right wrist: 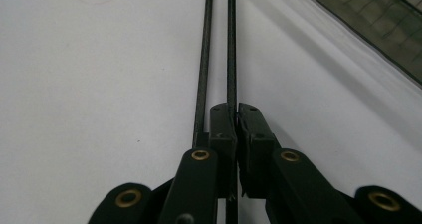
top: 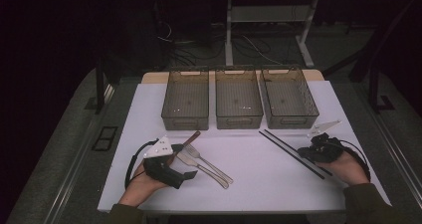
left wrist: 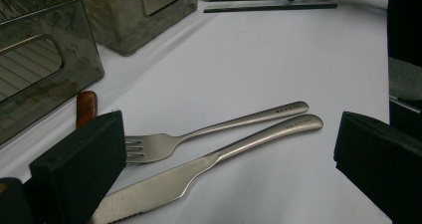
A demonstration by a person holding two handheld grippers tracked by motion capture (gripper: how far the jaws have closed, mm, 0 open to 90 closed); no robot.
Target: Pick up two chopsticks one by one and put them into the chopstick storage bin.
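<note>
Two black chopsticks (top: pixel 286 147) lie side by side at the right of the white mat (top: pixel 259 184). My right gripper (top: pixel 302 153) is shut on one chopstick (right wrist: pixel 231 45), low over the mat. The other chopstick (right wrist: pixel 203 59) runs just outside its left jaw. A steel fork (top: pixel 209 160) and knife (top: pixel 199 167) lie at the left. My left gripper (top: pixel 185 160) stands wide open at their head ends, and the fork (left wrist: pixel 209 132) and knife (left wrist: pixel 199 171) show between its jaws, untouched. A brown-handled utensil (top: pixel 191 138) lies beside them.
Three see-through grey bins (top: pixel 185 122) (top: pixel 239 120) (top: pixel 291 120) stand in a row at the back of the mat. Table legs and cables (top: pixel 259 45) lie beyond on the floor. A bin wall (left wrist: pixel 30 69) stands close to the left gripper.
</note>
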